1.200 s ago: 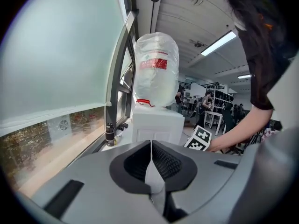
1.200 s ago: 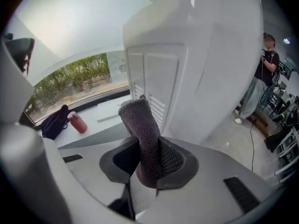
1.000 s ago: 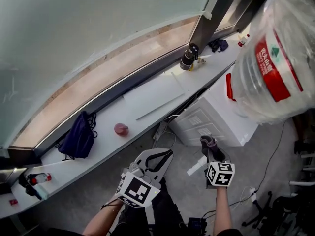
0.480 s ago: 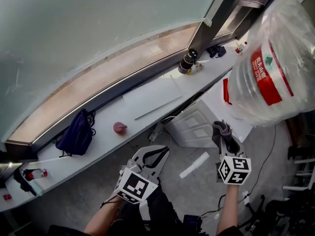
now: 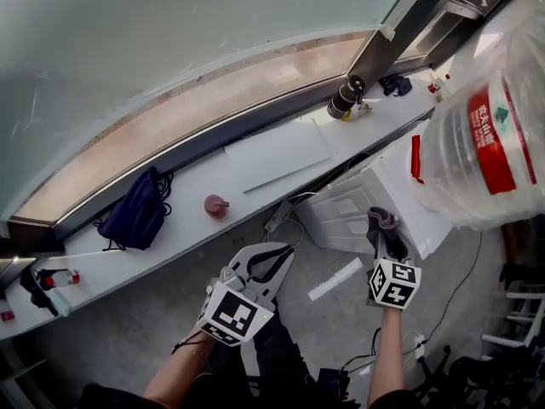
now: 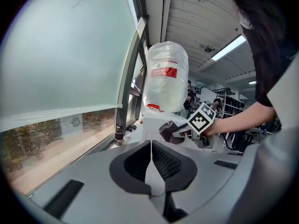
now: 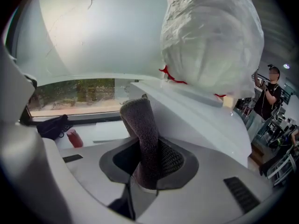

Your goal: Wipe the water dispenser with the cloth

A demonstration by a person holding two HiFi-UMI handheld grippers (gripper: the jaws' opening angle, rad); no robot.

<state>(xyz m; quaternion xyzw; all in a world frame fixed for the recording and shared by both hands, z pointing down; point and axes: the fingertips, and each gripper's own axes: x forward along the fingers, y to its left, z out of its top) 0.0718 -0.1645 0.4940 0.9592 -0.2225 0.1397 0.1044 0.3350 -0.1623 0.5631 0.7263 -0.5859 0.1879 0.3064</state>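
- The right gripper [image 7: 149, 158] is clamped on the grey cloth [image 7: 142, 121], which stands up in a folded roll from between its jaws.
- The white water dispenser [image 7: 198, 118] sits just ahead of that gripper. The cloth's tip is close to its body, but I can't tell whether they touch.
- My read is that the cloth is in hand and brought up, with the wiping itself yet to do. No surface shows as wiped.
- The left gripper [image 6: 151, 149] is off to the left of the right one, jaws pressed together on nothing.
- The big bottle [image 7: 210, 36] is above and ahead of the right gripper, seated on the dispenser and wrapped in clear film. Its fill level is unreadable.
- A small red bottle [image 7: 74, 138] is far off to the left, contents unseen.
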